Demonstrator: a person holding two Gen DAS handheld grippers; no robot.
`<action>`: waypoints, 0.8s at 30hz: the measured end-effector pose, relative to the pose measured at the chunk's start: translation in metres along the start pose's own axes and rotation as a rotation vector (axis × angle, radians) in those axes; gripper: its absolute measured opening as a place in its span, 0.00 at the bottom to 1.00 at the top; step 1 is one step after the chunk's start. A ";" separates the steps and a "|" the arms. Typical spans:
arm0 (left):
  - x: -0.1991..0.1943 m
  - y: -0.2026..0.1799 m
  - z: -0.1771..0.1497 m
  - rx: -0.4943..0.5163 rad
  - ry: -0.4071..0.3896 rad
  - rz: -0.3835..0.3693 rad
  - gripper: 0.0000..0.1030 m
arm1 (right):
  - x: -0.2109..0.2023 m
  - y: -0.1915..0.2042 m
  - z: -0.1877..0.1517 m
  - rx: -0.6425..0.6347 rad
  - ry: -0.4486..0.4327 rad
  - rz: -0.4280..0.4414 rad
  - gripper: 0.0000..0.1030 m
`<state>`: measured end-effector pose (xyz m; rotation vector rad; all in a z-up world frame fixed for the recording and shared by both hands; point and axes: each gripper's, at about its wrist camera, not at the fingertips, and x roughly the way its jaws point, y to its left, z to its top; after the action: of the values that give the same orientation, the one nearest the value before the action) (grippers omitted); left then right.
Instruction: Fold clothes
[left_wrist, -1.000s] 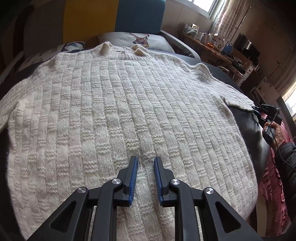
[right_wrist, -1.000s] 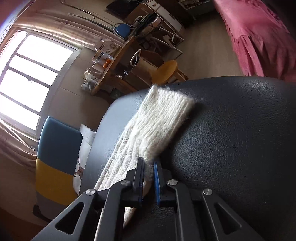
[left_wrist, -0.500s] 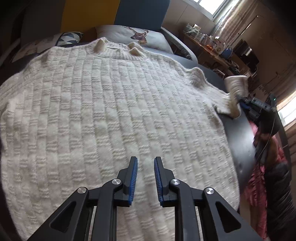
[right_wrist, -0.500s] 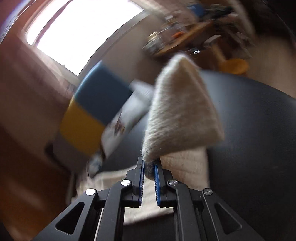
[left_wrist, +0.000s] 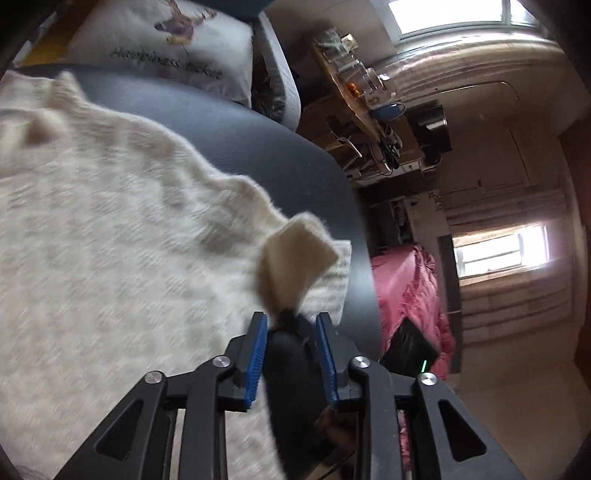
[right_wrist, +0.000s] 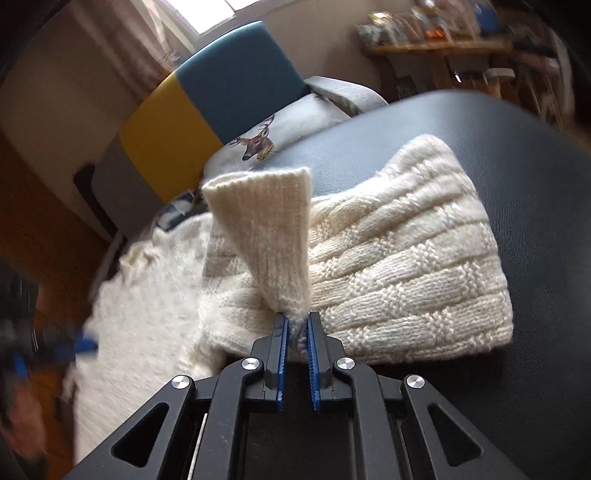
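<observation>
A cream knitted sweater lies spread on a black leather surface. My right gripper is shut on the ribbed sleeve cuff, which stands up from its tips. Behind the cuff the sleeve is doubled back on itself. My left gripper hovers over the sweater's right edge, close to the raised cuff. Its jaws are opening and no cloth is pinched between them. In the left wrist view, only the right gripper's dark body shows between the left jaws.
A deer-print pillow and a blue-and-yellow chair stand beyond the sweater. A cluttered wooden table is further back. Pink cloth hangs past the leather surface's right edge.
The right gripper lifted the cuff off the leather and carried it back toward the sweater body, doubling the sleeve. The left gripper swung right from the sweater's middle to the sleeve, and its jaws widened.
</observation>
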<state>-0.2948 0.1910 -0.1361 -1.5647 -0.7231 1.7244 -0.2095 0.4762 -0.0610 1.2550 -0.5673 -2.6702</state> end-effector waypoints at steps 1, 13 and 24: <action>0.009 -0.001 0.010 -0.017 0.011 -0.002 0.29 | 0.001 0.006 -0.001 -0.044 0.001 -0.023 0.11; 0.075 -0.002 0.069 -0.114 0.160 0.027 0.32 | -0.001 0.008 -0.011 -0.147 -0.016 -0.056 0.11; 0.106 -0.007 0.041 0.005 0.166 0.192 0.19 | -0.005 0.014 -0.018 -0.181 -0.024 -0.079 0.13</action>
<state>-0.3381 0.2818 -0.1902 -1.7985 -0.4995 1.7033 -0.1928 0.4593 -0.0624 1.2199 -0.2768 -2.7313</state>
